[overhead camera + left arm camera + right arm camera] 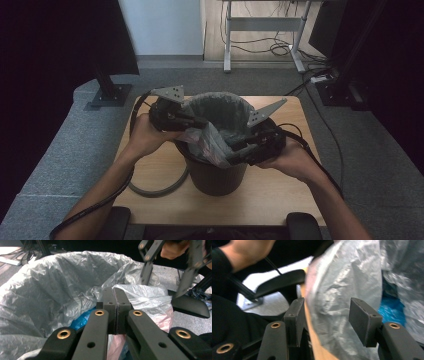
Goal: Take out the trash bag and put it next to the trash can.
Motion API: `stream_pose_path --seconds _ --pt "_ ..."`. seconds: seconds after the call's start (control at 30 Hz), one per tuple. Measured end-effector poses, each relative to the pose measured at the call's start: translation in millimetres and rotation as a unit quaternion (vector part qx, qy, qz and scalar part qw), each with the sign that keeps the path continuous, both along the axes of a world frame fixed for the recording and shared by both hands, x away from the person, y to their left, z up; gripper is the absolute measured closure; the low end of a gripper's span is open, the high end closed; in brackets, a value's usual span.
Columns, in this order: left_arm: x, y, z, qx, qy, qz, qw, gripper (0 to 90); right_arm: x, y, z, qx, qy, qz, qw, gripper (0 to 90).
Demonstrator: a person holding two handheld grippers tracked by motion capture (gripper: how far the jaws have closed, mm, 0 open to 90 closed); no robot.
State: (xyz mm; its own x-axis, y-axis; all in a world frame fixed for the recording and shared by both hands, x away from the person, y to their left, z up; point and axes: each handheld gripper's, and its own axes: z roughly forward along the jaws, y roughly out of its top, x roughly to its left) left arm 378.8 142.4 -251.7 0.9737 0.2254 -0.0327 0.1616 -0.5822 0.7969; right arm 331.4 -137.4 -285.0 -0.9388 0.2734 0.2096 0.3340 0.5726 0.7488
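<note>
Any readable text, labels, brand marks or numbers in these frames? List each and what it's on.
None readable.
Bin liner: plain grey film, no print.
Bin: dark wall, no label visible.
Left gripper and right gripper: brass bushings and holes, no markings.
Pink and blue items inside the liner: too crumpled and covered to show any print.

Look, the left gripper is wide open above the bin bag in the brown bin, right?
Not quite. The left gripper is shut, its jaws pressed together, as the left gripper view shows. It does sit over the bin bag in the brown bin.
</note>
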Motion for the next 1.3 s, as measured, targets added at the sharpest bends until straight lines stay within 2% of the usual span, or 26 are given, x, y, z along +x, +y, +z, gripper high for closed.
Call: stream_pose_path --seconds 0.03,0.1,0.13,0.17,0.2,0.3,0.4,0.47,0.53,0.6,0.67,0.73,0.77,0.83,0.9,1.0,1.17,1.23,1.3 --pt "0.0 -0.2 0.0 0.001 0.0 0.0 1.0 89.3 0.4 1.0 -1.7 -0.009 -0.003 0.002 1.0 61.0" --pt "0.2 0.5 -1.2 0.001 0.005 -0.001 1.0 88.9 0.0 0.3 -1.9 0.004 0.006 0.016 0.9998 79.8" --pt "0.7 0.8 -2.8 0.004 0.01 -0.004 0.9999 88.3 -2.3 -0.8 0.5 0.01 -0.01 0.012 0.9998 87.4" --pt "0.7 0.8 -2.8 0.004 0.01 -0.004 0.9999 87.1 -2.3 -0.8 0.5 0.01 -0.01 0.012 0.9998 87.4" --pt "0.7 1.0 -4.0 0.007 0.011 -0.004 0.9999 87.1 -3.7 -2.8 3.5 0.005 -0.027 0.002 0.9996 88.8" --pt "0.6 -0.2 -7.6 0.014 0.018 -0.009 0.9997 84.1 -3.0 -11.0 9.9 0.005 -0.048 -0.027 0.9985 89.3" --pt "0.0 -5.6 -10.2 0.026 0.019 -0.015 0.9994 82.3 2.4 -21.6 21.6 0.015 -0.069 -0.062 0.9956 89.3" --pt "-0.1 -8.9 -9.8 0.029 0.017 -0.014 0.9993 83.6 8.7 -25.0 28.6 0.012 -0.079 -0.082 0.9934 89.2" --pt "1.2 -10.8 -7.9 0.034 0.012 -0.005 0.9993 85.3 17.1 -25.7 33.2 0.01 -0.083 -0.096 0.9919 89.1" --pt "2.7 -11.5 -5.6 0.045 0.002 0.014 0.9989 87.6 26.1 -24.5 34.5 0.007 -0.08 -0.104 0.9913 88.9" --pt "7.0 -10.6 -2.8 0.063 -0.016 0.044 0.9969 88.8 33.1 -23.3 33.1 0.009 -0.072 -0.108 0.9915 87.3" --pt "14.7 -7.0 -1.7 0.071 -0.019 0.068 0.995 89.2 38.2 -22.3 30.1 0.021 -0.068 -0.112 0.9912 70.9" --pt "17.8 -5.2 -1.7 0.072 -0.018 0.074 0.9945 89.2 39.2 -22.5 27.9 0.027 -0.064 -0.106 0.992 63.4" --pt "24.8 -0.2 -2.2 0.07 -0.012 0.085 0.9938 89.4 38.2 -22.7 24.1 0.03 -0.058 -0.098 0.9931 54.3" --pt "32.0 5.8 -3.4 0.066 -0.006 0.096 0.9932 89.5 36.1 -24.6 20.7 0.026 -0.055 -0.093 0.9938 48.9" --pt "39.1 12.0 -4.3 0.063 -0.002 0.106 0.9924 89.7 33.7 -29.6 18.0 0.021 -0.048 -0.091 0.9945 46.5" --pt "47.8 18.8 -4.1 0.057 0.004 0.121 0.991 89.7 34.9 -31.4 13.8 0.004 -0.042 -0.09 0.9951 49.0" --pt "51.5 22.5 -2.8 0.052 0.005 0.128 0.9904 89.7 36.2 -30.0 11.6 -0.005 -0.039 -0.084 0.9957 62.6" --pt "54.1 25.9 -0.7 0.049 0.006 0.133 0.9899 89.7 38.7 -29.0 9.8 -0.017 -0.047 -0.097 0.994 78.0"
